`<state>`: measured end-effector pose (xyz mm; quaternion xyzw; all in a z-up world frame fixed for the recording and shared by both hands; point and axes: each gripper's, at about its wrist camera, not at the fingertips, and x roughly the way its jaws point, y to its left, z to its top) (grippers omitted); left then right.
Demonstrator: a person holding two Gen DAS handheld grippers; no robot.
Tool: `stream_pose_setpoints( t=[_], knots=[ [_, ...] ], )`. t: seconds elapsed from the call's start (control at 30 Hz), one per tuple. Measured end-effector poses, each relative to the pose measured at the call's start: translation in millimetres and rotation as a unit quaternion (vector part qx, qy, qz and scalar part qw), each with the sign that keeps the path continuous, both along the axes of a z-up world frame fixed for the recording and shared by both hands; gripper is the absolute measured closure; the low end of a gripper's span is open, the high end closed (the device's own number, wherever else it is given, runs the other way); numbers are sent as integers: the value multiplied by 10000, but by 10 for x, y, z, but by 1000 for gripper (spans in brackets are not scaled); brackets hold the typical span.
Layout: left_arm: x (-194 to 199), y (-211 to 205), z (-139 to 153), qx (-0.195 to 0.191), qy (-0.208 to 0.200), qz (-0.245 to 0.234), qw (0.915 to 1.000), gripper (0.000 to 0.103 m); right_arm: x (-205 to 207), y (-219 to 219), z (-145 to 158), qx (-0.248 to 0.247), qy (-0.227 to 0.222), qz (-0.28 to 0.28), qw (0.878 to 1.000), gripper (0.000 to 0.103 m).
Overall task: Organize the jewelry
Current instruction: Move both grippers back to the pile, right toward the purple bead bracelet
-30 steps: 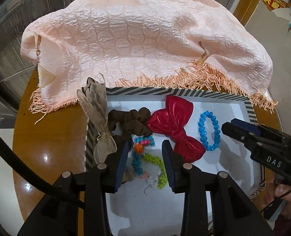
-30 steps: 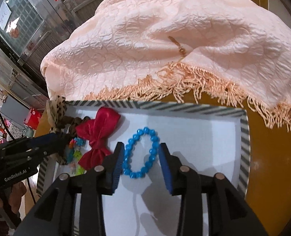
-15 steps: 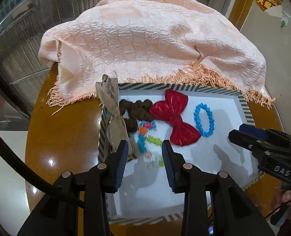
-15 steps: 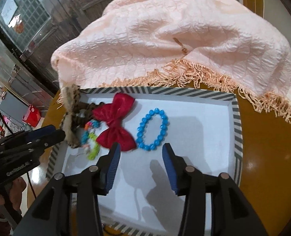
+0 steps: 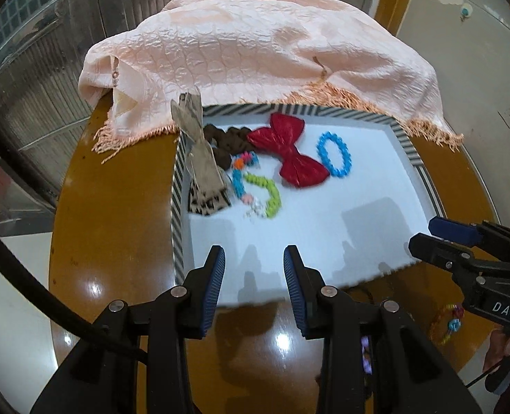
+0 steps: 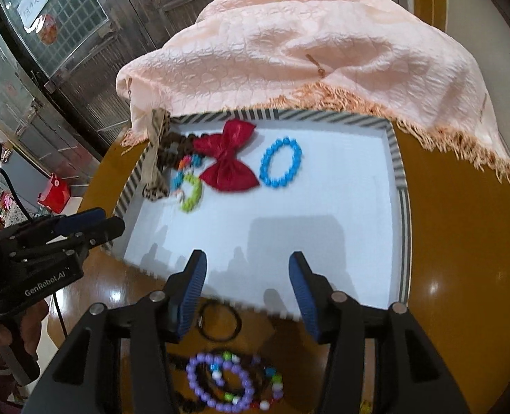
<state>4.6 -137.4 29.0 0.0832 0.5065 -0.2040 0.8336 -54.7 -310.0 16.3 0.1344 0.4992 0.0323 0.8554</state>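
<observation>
A striped-rim white tray (image 5: 176, 207) (image 6: 398, 165) holds a red bow (image 5: 291, 153) (image 6: 228, 158), a blue bead bracelet (image 5: 334, 154) (image 6: 281, 162), a multicolour bead bracelet (image 5: 258, 189) (image 6: 189, 186), a brown scrunchie (image 5: 227, 141) and a leopard-print ribbon (image 5: 203, 158). My left gripper (image 5: 254, 269) hovers open over the tray's near edge, holding nothing. My right gripper (image 6: 247, 276) is also above the near edge; its jaws are opening with nothing between them. Under it on the table lie a purple bead bracelet (image 6: 217, 383) and a black hair tie (image 6: 218, 322).
A peach fringed cloth (image 5: 255, 51) drapes over the far side of the round brown table (image 5: 117, 207) and touches the tray's back rim. A small colourful bracelet (image 5: 446, 324) lies on the table near the right gripper's handle. Metal shutters stand behind.
Both grippers have drawn back and up from the jewelry toward the tray's near edge. The right jaws have widened. The blue bracelet and the other pieces stay in the tray.
</observation>
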Motion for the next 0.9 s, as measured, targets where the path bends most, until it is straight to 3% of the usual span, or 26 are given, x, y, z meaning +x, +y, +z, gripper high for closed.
stream_pose_setpoints(
  t=[0.47,0.83,0.9],
  knots=[
    [-469,180,67,-59,-75,-253,9996,76,-694,81,-1,-64,-62,-290,9995,51],
    [-794,234,-189,-195,450,-744,9960,76,-1023,263,-293,-301,160,-155,9993,51],
    [-843,222,-244,-210,535,-830,9949,76,-1042,298,-352,-310,146,-105,9994,58]
  ],
)
